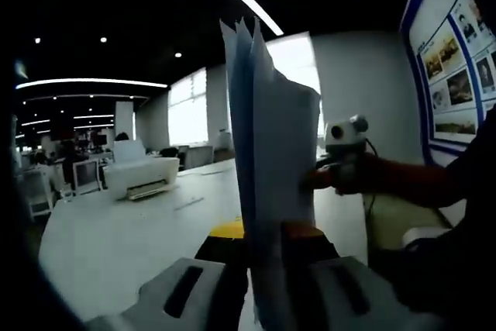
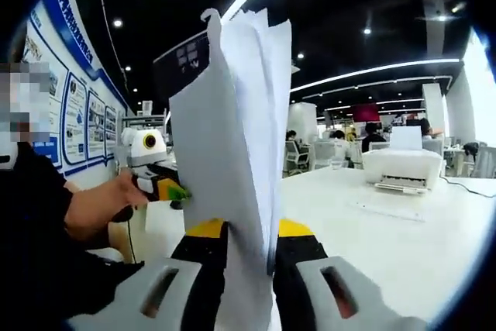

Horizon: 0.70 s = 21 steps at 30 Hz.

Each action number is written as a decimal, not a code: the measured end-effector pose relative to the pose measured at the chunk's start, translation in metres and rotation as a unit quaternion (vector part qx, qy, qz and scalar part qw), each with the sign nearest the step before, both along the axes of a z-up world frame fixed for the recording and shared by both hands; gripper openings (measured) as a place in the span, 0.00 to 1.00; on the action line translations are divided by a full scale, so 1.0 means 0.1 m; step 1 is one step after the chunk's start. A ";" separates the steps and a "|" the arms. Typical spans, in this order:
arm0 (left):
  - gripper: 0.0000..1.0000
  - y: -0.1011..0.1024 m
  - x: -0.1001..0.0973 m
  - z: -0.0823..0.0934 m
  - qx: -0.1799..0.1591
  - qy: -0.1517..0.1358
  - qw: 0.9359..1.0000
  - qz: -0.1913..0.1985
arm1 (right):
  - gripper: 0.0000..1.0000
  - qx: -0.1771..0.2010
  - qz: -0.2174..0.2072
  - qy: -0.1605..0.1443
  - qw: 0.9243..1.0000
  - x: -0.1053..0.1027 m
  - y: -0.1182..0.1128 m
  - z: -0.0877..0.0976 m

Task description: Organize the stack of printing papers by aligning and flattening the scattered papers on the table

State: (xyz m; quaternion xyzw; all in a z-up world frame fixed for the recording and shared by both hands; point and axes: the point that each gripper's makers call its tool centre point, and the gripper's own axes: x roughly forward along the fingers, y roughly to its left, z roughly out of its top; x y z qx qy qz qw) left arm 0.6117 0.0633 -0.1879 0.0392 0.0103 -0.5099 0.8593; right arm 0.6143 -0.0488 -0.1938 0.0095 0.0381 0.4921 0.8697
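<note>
A stack of white printing papers [image 1: 271, 160] stands upright on edge above the white table [image 1: 116, 230]. My left gripper [image 1: 263, 249] is shut on its lower edge. The right gripper [image 1: 314, 178] reaches in from the right and clamps the far side of the same stack. In the right gripper view the papers [image 2: 232, 153] rise between the jaws of my right gripper [image 2: 249, 246], which is shut on them, and their top edges fan out unevenly. The left gripper [image 2: 174, 191] pinches the stack from the left, held by a person's hand [image 2: 101, 207].
A white printer [image 1: 143, 176] [image 2: 403, 168] sits further back on the table [image 2: 403, 246]. A wall with framed posters [image 1: 457, 60] [image 2: 77, 122] runs along one side. Office desks and chairs stand in the background.
</note>
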 end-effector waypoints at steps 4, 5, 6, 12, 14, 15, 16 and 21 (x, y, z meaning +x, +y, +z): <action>0.24 -0.01 0.03 -0.04 0.000 0.006 1.000 -0.005 | 0.21 -0.003 0.010 0.000 1.000 -0.03 0.00 -0.01; 0.22 -0.02 0.02 -0.05 -0.001 0.009 1.000 -0.006 | 0.19 -0.003 0.012 -0.001 1.000 -0.04 0.00 -0.01; 0.18 -0.02 0.01 -0.05 -0.002 0.010 1.000 -0.008 | 0.16 -0.004 0.015 -0.003 1.000 -0.04 0.00 -0.01; 0.16 -0.07 0.01 -0.05 -0.011 0.028 0.999 -0.024 | 0.13 -0.005 0.019 -0.007 1.000 -0.05 0.04 0.00; 0.18 -0.08 0.02 -0.04 -0.009 0.026 0.999 -0.023 | 0.14 -0.005 0.016 -0.008 1.000 -0.04 0.05 0.00; 0.19 -0.09 0.02 -0.04 -0.008 0.027 0.999 -0.022 | 0.15 -0.004 0.011 -0.007 1.000 -0.02 0.06 0.01; 0.20 -0.09 0.02 -0.04 -0.008 0.028 0.999 -0.023 | 0.17 -0.003 0.007 -0.006 1.000 -0.01 0.07 0.01; 0.18 -0.11 0.01 -0.05 -0.005 0.028 0.999 -0.027 | 0.21 -0.002 -0.009 0.000 1.000 0.03 0.09 0.00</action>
